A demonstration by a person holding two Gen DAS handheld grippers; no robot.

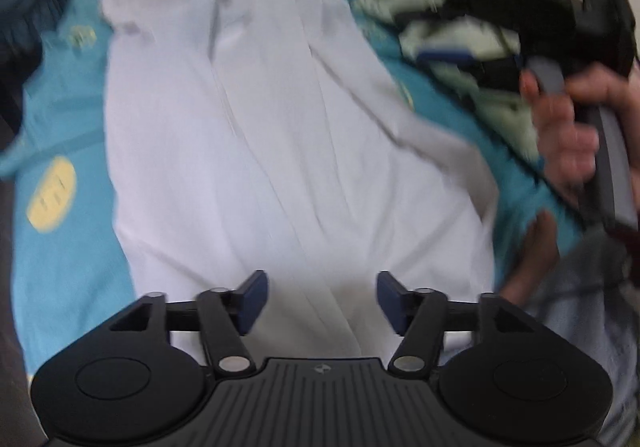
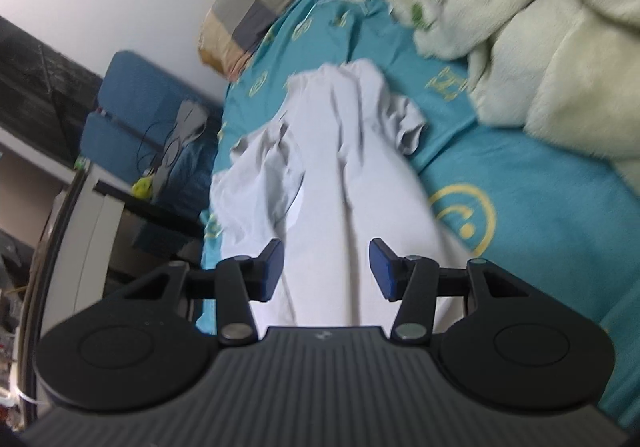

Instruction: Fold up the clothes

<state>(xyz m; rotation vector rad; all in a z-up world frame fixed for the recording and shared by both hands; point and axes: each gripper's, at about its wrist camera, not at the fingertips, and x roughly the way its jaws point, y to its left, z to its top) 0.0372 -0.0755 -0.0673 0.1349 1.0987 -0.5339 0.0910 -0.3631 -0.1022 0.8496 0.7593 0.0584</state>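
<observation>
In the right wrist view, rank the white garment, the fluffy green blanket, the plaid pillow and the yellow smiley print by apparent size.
1-2. white garment and fluffy green blanket: similar, and the blanket runs out of frame, so unranked.
3. plaid pillow, farther away.
4. yellow smiley print.

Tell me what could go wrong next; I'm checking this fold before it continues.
Both the left gripper and right gripper hover open over the white shirt, so a hasty pinch may catch the teal bedsheet too. The fluffy green blanket lies close and could be dragged. The sleeve is bunched, risking a crooked fold.
</observation>
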